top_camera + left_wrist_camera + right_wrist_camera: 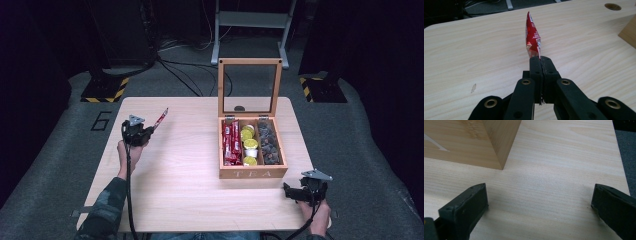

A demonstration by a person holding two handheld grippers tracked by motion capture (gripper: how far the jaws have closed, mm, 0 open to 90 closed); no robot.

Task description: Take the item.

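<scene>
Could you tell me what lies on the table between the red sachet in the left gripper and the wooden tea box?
Nothing: in the high view, bare table separates the red sachet, pinched in the left gripper, from the tea box.

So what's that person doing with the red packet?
The person's left claw is shut on one end of a red packet, holding it above the table, away from the open wooden tea box. More red packets sit in the box's left compartment. The right claw rests open near the box's front corner.
</scene>
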